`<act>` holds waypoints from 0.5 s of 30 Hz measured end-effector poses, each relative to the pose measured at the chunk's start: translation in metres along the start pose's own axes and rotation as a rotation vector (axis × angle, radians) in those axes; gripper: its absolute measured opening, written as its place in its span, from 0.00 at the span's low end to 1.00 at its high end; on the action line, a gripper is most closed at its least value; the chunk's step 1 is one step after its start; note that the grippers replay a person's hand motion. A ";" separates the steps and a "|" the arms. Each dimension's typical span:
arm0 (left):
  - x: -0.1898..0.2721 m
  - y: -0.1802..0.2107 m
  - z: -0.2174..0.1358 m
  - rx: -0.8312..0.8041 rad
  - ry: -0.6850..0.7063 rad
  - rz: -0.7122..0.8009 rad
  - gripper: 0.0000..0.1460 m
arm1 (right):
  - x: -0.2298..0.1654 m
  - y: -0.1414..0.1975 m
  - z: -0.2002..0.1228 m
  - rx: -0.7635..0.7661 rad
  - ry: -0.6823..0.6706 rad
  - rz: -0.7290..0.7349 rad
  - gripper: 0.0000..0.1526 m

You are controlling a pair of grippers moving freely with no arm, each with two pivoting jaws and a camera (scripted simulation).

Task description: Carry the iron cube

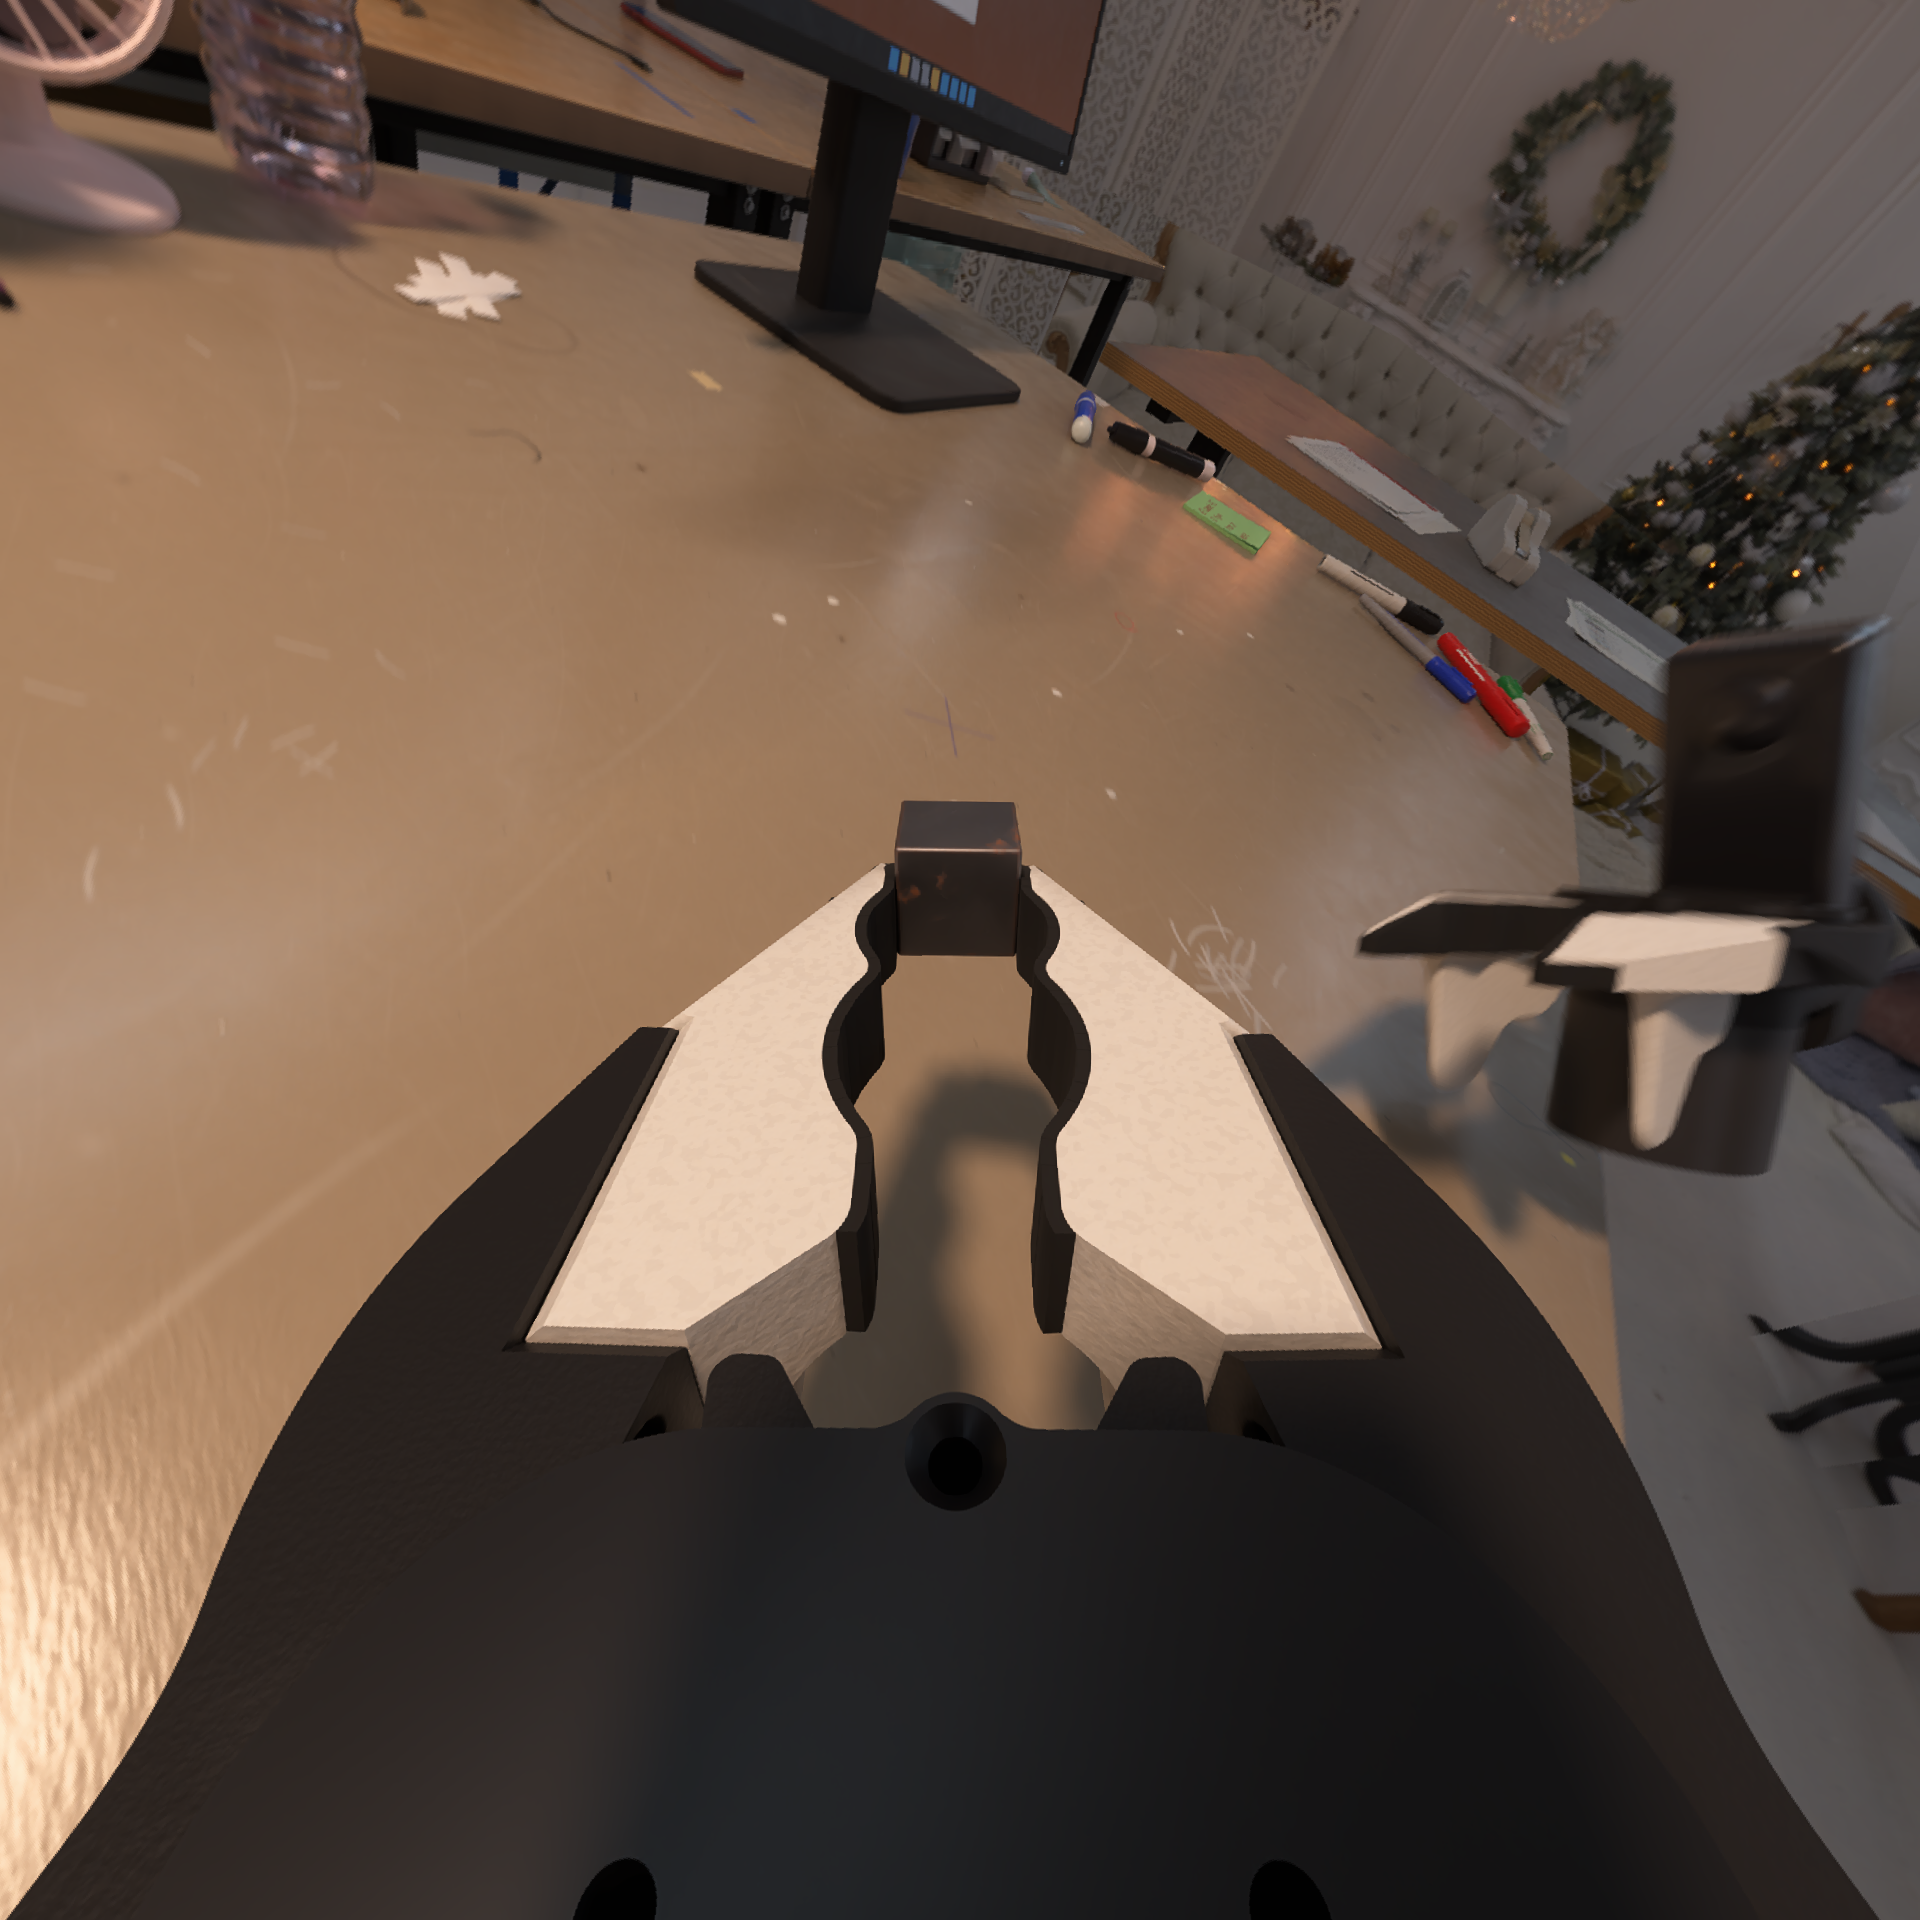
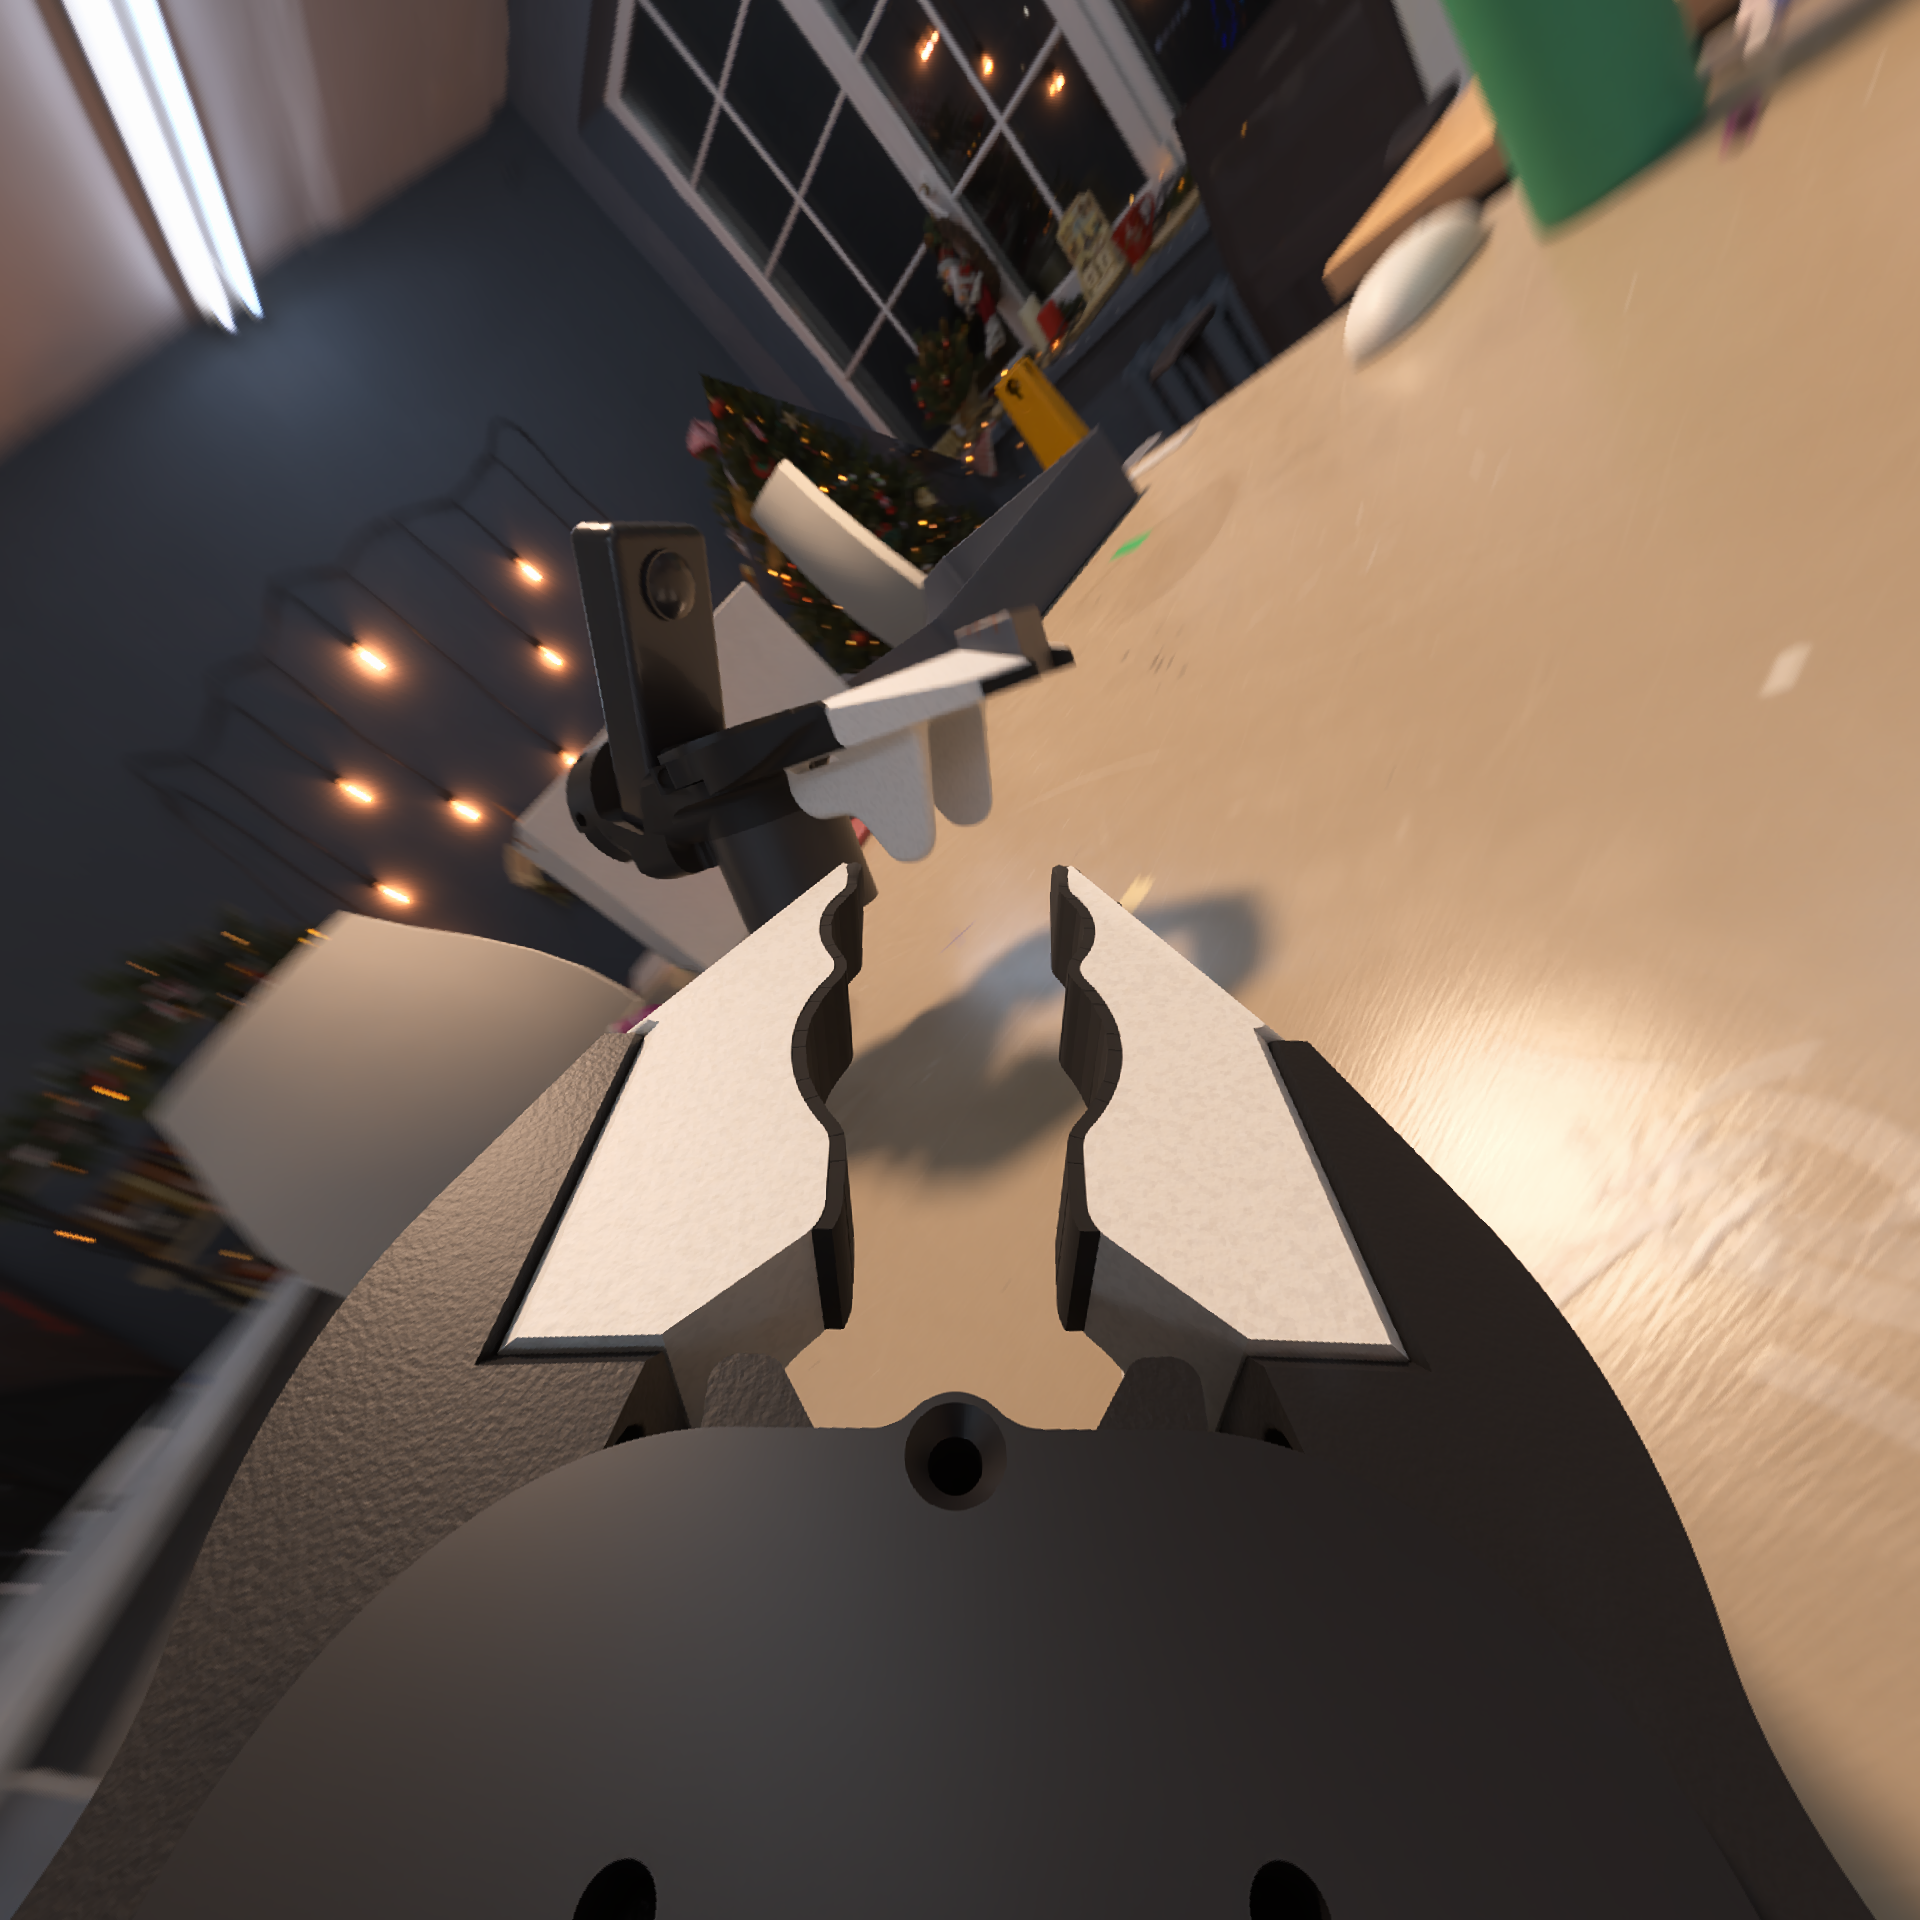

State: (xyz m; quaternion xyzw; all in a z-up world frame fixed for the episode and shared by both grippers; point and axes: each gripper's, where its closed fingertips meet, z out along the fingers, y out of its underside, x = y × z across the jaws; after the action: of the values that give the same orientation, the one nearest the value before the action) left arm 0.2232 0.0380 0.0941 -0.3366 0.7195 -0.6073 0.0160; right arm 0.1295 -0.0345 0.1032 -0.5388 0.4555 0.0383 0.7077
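The iron cube (image 1: 956, 844) is a small dark metal block pinched between the tips of my left gripper (image 1: 956, 896). It is held a little above the tan table (image 1: 520, 644), with the gripper's shadow below it. My right gripper (image 2: 956, 883) is open and empty, tilted over the same table. It also shows in the left wrist view (image 1: 1486, 940), off to the right of the cube and apart from it. The left gripper shows in the right wrist view (image 2: 1029, 655), just ahead of the right one; the cube is hard to make out there.
A monitor stand (image 1: 852, 332) is ahead. A clear bottle (image 1: 291, 94) and a fan base (image 1: 73, 177) stand at the far left. Markers (image 1: 1455, 655) and a green card (image 1: 1226, 520) lie by the table's right edge. A green cup (image 2: 1579, 104) and white mouse (image 2: 1403, 281) are farther off.
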 end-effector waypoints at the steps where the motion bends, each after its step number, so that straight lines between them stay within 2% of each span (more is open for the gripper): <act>1: -0.003 -0.006 0.008 -0.001 0.004 0.017 0.15 | -0.002 -0.016 0.002 0.000 0.024 -0.086 0.23; 5: -0.024 -0.013 0.032 -0.050 -0.111 0.192 0.15 | 0.009 -0.076 0.004 0.056 0.207 -0.484 0.22; 6: -0.026 -0.015 0.036 -0.050 -0.122 0.233 0.15 | 0.016 -0.086 0.004 0.080 0.246 -0.594 0.18; 8: -0.027 -0.019 0.044 -0.078 -0.115 0.290 0.15 | 0.032 -0.098 0.008 0.079 0.296 -0.717 0.01; 11: -0.032 -0.009 0.050 -0.166 -0.086 0.303 0.15 | 0.055 -0.104 0.008 0.045 0.342 -0.693 0.00; 15: -0.032 0.001 0.036 -0.139 -0.057 0.249 0.15 | 0.059 -0.117 -0.013 0.206 0.372 -0.582 0.03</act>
State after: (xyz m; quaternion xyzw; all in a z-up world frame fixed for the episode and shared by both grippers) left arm 0.2631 0.0228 0.0711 -0.2620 0.7954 -0.5394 0.0884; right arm 0.2197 -0.1198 0.1477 -0.5695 0.4056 -0.3095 0.6444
